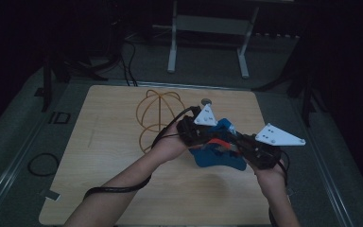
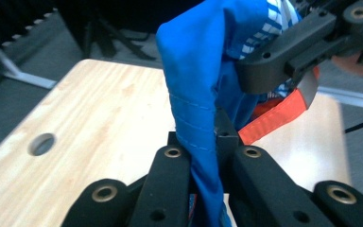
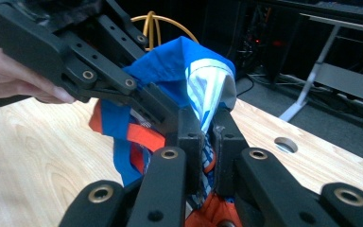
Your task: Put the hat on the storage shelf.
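A blue cloth item (image 1: pixel 216 160) with an orange band (image 2: pixel 275 117) and a white striped lining (image 3: pixel 209 89) hangs over the middle of the wooden table (image 1: pixel 104 156). My left gripper (image 1: pixel 211 141) is shut on a blue fold (image 2: pixel 194 61) of it. In the left gripper view the fabric runs up between my pinched jaws (image 2: pixel 203 138). My right gripper (image 1: pixel 232 147) is shut on the cloth from the other side, its pads (image 3: pixel 208 126) clamping the striped edge. Both grippers meet closely at the cloth. The left gripper (image 3: pixel 99 61) and its hand (image 3: pixel 9 71) appear in the right gripper view.
An orange wire frame (image 1: pixel 158 113) stands on the table behind the left hand. A round hole (image 1: pixel 206 100) sits near the table's far edge. A cable loop (image 1: pixel 42 164) lies on the floor at the left. A metal stand (image 1: pixel 208 38) is beyond the table.
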`<control>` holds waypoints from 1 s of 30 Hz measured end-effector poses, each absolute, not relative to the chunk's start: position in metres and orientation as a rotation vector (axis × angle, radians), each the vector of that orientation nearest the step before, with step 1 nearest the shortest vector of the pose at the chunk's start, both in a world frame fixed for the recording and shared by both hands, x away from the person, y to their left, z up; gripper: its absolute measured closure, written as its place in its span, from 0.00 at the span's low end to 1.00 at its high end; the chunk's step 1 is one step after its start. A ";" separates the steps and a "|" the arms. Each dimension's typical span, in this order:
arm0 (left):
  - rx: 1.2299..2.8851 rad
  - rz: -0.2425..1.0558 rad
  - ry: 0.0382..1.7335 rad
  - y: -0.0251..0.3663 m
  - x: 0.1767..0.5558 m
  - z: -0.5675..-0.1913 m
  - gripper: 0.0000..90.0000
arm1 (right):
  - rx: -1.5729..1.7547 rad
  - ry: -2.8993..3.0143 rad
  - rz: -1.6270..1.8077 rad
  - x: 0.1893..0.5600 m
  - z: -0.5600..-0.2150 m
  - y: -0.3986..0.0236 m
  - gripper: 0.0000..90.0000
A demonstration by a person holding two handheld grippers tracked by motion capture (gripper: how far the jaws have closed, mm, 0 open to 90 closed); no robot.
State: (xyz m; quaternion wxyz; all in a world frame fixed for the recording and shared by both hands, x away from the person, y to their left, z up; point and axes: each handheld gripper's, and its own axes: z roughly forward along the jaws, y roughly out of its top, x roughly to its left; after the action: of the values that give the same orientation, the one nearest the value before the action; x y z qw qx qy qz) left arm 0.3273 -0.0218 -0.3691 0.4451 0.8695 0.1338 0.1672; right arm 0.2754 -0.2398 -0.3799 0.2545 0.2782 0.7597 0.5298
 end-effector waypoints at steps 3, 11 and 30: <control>2.151 0.480 0.345 -0.021 0.327 -0.368 0.99 | 0.765 2.059 1.465 0.276 -0.380 -0.242 0.93; 2.104 0.576 0.338 -0.016 0.326 -0.366 0.99 | 0.731 2.057 1.561 0.261 -0.371 -0.246 0.74; 1.822 0.557 0.046 0.026 0.319 -0.368 0.99 | 0.808 2.001 1.533 0.249 -0.374 -0.279 0.65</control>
State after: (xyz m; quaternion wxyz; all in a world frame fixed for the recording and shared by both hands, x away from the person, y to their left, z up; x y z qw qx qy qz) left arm 0.3194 0.0258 -0.3678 0.5792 0.7793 0.0199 0.2383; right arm 0.2495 -0.2794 -0.3744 0.2449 0.2960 0.7328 0.5615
